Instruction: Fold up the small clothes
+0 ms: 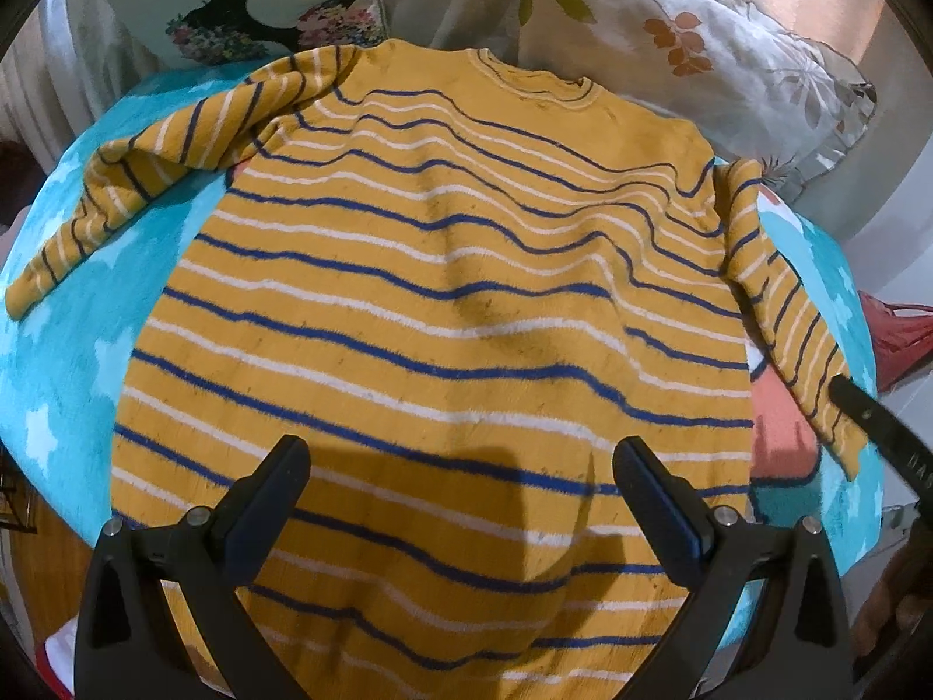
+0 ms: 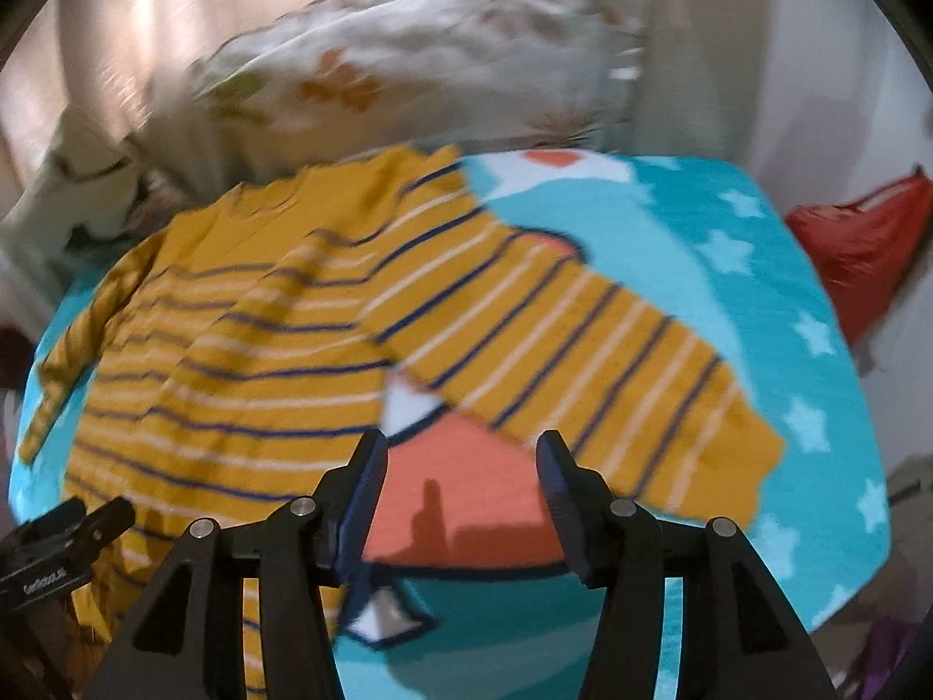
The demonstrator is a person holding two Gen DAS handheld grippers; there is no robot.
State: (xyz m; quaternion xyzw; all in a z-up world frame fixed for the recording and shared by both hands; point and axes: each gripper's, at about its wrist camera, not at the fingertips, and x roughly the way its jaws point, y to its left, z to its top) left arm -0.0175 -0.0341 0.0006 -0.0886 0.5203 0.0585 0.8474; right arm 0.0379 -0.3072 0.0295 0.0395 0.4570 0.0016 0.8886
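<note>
Warm indoor light, fisheye-warped edges; left view sharp w/ shadows, right view motion-blurred.

Pillows (image 1: 729,70) crowd the far edge beyond the sweater (image 1: 443,303).

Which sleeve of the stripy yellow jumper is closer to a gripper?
The sleeve lying on the star blanket, just beyond the open right gripper. The other sleeve stretches away, far from the left gripper.

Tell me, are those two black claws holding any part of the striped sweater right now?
No. The left gripper and the right gripper both stand open with nothing between their fingers; the sweater lies flat on the blanket.
</note>
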